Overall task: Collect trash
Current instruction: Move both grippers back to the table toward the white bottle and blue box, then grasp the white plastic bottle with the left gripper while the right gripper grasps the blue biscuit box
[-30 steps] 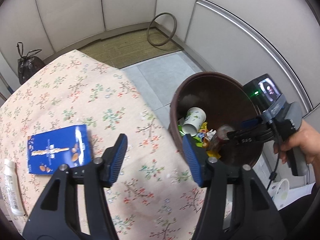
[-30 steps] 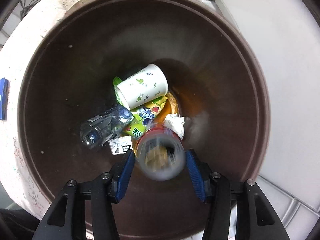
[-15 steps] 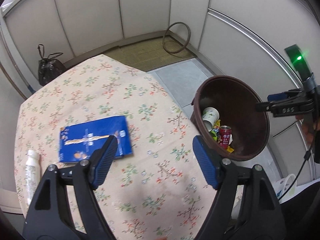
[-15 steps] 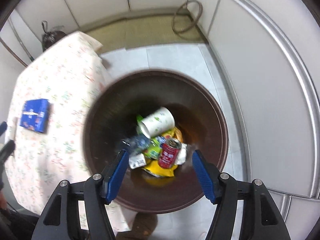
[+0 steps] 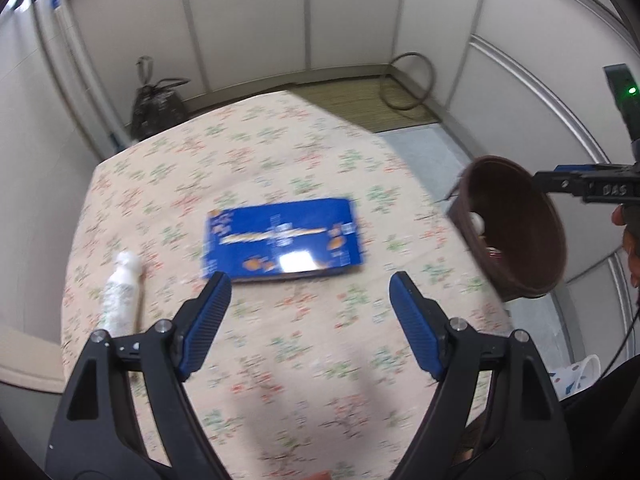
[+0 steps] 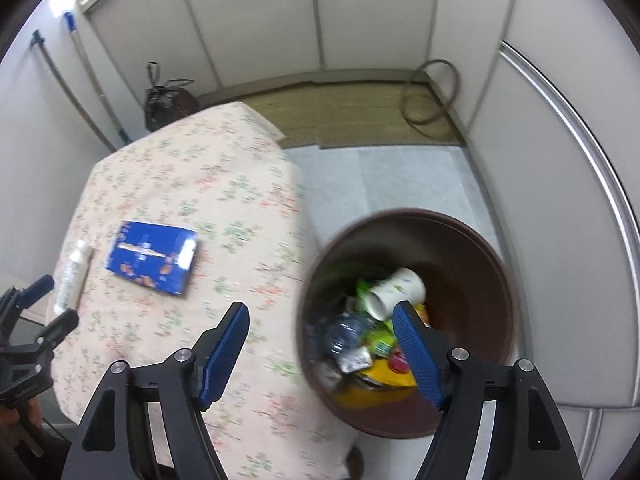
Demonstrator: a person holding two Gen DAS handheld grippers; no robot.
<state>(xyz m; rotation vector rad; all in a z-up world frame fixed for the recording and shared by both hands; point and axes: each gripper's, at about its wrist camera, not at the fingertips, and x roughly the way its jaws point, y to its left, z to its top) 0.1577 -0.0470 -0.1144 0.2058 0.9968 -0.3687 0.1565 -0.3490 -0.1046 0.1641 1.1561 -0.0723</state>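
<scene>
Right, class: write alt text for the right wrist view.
An empty right gripper, jaws opening, hangs above a brown bin holding a paper cup, a bottle and wrappers. Left of it, a blue box and white bottle lie on a floral tablecloth.

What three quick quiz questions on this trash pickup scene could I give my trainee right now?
1. True or false: the flat blue snack box lies on the floral tablecloth.
2. Which item lies inside the brown round bin? A) white paper cup B) white plastic bottle C) black bag
3. Fill in: between the jaws of the left gripper and the right gripper, both opening, there is ____.

Key: 1 true; 2 A; 3 nothing.
</scene>
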